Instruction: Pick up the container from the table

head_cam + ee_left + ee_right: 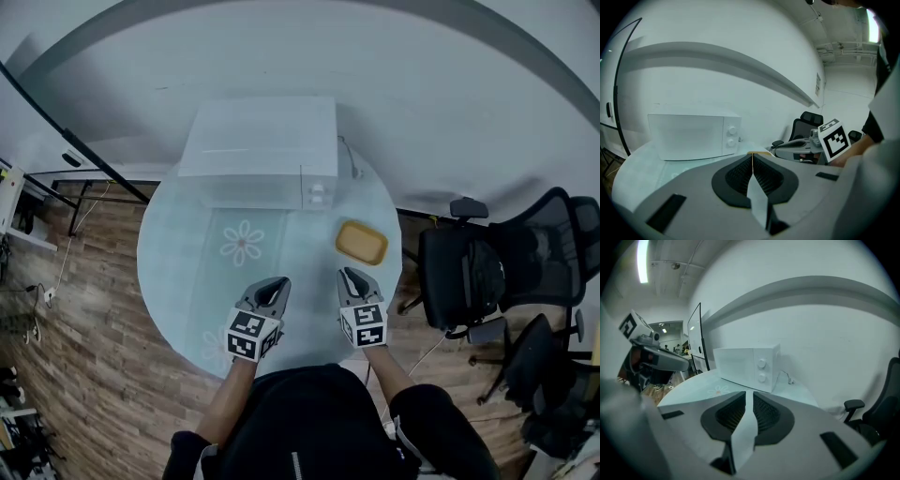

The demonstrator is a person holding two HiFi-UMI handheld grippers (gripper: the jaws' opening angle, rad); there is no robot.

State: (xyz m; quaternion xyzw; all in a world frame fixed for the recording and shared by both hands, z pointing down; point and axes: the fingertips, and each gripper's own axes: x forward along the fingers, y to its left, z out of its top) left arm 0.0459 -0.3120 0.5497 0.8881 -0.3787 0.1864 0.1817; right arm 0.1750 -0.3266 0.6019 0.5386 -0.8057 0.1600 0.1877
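Note:
The container (361, 243) is a shallow yellow tub lying on the right side of the round pale-blue table (178, 272), in front of the microwave's right corner. My right gripper (352, 277) hovers just short of it on the near side, jaws parted by a narrow slit with nothing between them (749, 393); that view does not show the container. My left gripper (274, 287) is beside it to the left, over the table's middle, jaws pressed together and empty (752, 154). A thin yellow edge of the container (760, 152) peeks over the left jaws' tips.
A white microwave (261, 150) stands at the back of the table against the wall, its dials on the right (761, 371). A flower print (242, 242) marks the tabletop. Black office chairs (469, 272) stand right of the table on the wood floor.

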